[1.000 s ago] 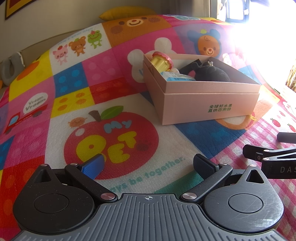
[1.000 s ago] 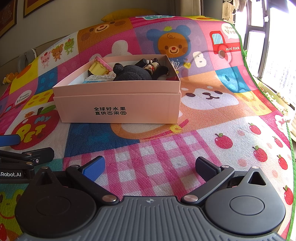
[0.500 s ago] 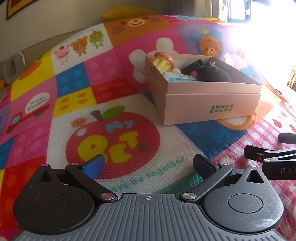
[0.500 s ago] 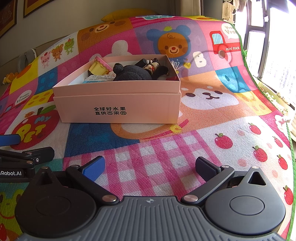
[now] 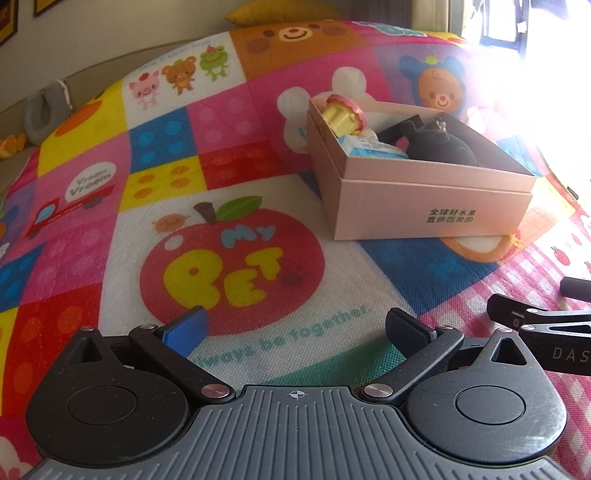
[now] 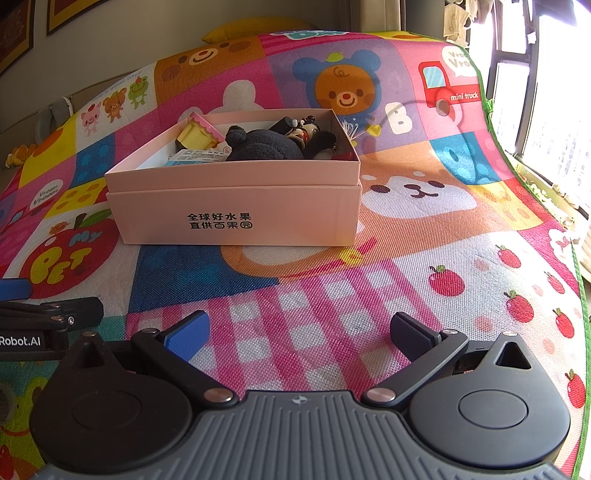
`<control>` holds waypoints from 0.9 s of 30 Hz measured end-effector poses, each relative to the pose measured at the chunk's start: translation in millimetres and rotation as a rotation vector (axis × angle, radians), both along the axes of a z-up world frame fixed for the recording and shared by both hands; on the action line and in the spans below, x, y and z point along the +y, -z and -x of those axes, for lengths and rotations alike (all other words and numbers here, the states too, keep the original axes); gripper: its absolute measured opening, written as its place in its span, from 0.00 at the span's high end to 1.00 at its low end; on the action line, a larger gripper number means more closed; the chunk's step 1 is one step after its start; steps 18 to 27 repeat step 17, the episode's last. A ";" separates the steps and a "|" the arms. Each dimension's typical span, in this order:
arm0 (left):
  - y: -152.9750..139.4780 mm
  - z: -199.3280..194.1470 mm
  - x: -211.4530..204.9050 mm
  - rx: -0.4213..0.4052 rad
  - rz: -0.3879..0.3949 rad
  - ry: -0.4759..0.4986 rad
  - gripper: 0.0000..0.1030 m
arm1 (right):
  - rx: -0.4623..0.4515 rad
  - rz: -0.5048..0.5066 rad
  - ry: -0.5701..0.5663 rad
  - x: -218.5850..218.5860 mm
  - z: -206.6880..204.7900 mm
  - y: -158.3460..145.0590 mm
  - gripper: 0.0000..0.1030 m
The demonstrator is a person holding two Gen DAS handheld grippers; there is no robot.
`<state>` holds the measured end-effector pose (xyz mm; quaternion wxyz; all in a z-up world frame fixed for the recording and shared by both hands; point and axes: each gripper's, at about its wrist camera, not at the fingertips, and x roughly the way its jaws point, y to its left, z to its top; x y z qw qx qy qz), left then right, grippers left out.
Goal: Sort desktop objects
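An open pink cardboard box with black print sits on a colourful play mat. Inside lie a black plush toy, a yellow and pink toy, a small blue and white carton and a small dark figurine. My left gripper is open over the red apple print, short of the box and to its left. Facing the box front, my right gripper is open above the pink check pattern. Neither holds anything.
The play mat covers the whole surface, with a green edge at the right by a bright window. A yellow cushion and a grey object lie at the far edge. The other gripper shows at each view's side.
The left gripper has shifted slightly, so the box sits a little further right in its view. The right view is unchanged. Both grippers stay open.
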<state>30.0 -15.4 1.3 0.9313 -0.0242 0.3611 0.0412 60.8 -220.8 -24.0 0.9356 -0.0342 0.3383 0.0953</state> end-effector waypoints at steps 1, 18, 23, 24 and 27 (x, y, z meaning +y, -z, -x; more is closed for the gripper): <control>0.4 0.2 -0.3 -0.003 0.001 -0.002 0.00 | 0.000 -0.001 0.000 -0.1 0.0 0.1 0.00; -0.2 0.1 -0.6 -0.003 -0.001 0.001 0.00 | 0.000 -0.001 0.000 0.2 0.4 -0.1 0.00; -0.2 0.1 -0.6 -0.003 -0.001 0.001 0.00 | 0.000 -0.001 0.000 0.2 0.4 -0.1 0.00; -0.2 0.1 -0.6 -0.003 -0.001 0.001 0.00 | 0.000 -0.001 0.000 0.2 0.4 -0.1 0.00; -0.2 0.1 -0.6 -0.003 -0.001 0.001 0.00 | 0.000 -0.001 0.000 0.2 0.4 -0.1 0.00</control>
